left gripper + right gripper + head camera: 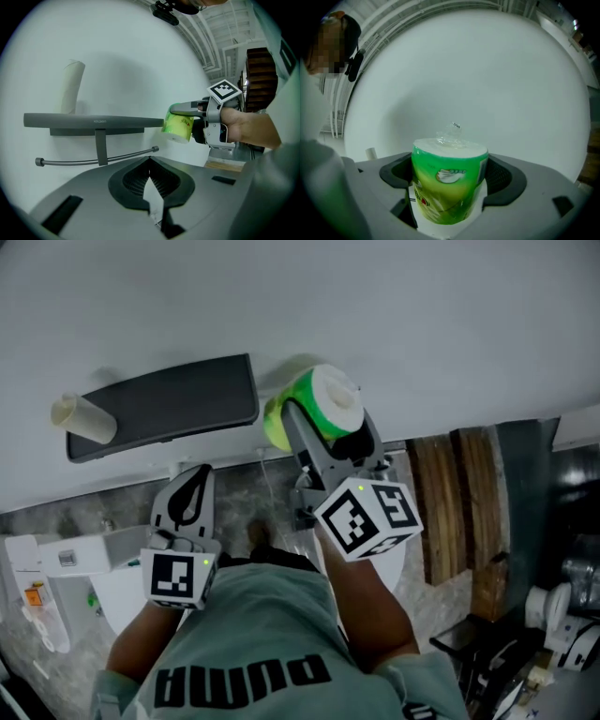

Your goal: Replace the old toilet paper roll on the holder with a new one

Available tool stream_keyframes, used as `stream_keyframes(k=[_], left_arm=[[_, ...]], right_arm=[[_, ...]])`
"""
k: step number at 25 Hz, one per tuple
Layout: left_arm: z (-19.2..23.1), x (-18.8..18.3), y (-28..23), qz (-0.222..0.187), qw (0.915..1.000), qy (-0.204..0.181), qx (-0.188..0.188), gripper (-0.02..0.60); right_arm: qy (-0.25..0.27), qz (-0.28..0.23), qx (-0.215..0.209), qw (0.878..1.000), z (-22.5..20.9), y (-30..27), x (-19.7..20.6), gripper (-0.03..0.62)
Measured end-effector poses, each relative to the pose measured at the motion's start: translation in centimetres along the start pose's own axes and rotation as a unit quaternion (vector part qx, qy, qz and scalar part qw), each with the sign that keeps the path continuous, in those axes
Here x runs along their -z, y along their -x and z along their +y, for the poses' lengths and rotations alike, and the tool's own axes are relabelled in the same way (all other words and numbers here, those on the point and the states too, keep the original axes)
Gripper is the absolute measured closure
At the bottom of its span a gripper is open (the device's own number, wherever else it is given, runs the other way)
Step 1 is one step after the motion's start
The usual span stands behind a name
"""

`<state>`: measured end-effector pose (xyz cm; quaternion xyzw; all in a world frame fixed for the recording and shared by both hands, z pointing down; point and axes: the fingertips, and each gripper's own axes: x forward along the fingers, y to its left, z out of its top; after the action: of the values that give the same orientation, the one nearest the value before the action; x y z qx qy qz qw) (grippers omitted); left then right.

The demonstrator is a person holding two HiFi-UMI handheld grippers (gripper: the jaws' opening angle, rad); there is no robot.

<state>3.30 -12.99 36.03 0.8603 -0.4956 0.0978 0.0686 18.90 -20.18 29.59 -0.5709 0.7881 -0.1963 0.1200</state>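
A new toilet paper roll point(325, 404) in green wrap is held near the white wall, and my right gripper point(328, 432) is shut on it. In the right gripper view the new roll point(449, 187) fills the space between the jaws. The dark holder shelf point(164, 404) hangs on the wall to its left, with an empty cardboard tube point(82, 418) standing on it. Under the shelf point(93, 121) the holder's rod point(117, 157) is bare. The tube point(72, 86) stands upright at the shelf's left end. My left gripper point(195, 479) hovers below the holder, shut and holding nothing.
White bathroom fittings point(56, 568) stand at the lower left on a stone-pattern floor. Wooden slats point(450, 502) run down the right side, with dark clutter point(525, 652) at the bottom right. The person's green shirt point(253, 643) fills the lower middle.
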Motion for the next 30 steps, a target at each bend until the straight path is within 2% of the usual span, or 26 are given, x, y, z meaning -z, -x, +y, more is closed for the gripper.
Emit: stream_keyframes(k=[4,8,13,18,25,30], left_arm=[[0.4,0.4,-0.4,0.005,0.9999,0.004,-0.012,0.578],[1.0,0.8,-0.5,0.01,0.9997,0.007,-0.023,0.578],[1.3,1.2,-0.4,0.019,0.9993,0.004,-0.031,0.578],[1.7,1.4,0.0,0.024,0.9989,0.004,-0.039,0.578],[2.7,1.8,1.2,0.034,0.9981,-0.017,-0.048,0.578],[3.4,1.8,1.6,0.034,0.9979,-0.015,-0.053,0.578]], right_arm=[[-0.068,0.002,-0.006,0.998,-1.2,-1.0,1.0,0.151],[-0.148,0.007,-0.015,0.989,-2.1,-1.9,2.0,0.151],[-0.195,0.01,-0.018,0.981,-2.5,-2.3,3.2,0.151],[-0.265,0.005,-0.026,0.964,-2.5,-2.8,4.4,0.151],[-0.325,0.0,-0.035,0.945,-1.9,-3.4,5.9,0.151],[-0.34,-0.006,-0.031,0.94,-1.9,-3.7,6.7,0.151]])
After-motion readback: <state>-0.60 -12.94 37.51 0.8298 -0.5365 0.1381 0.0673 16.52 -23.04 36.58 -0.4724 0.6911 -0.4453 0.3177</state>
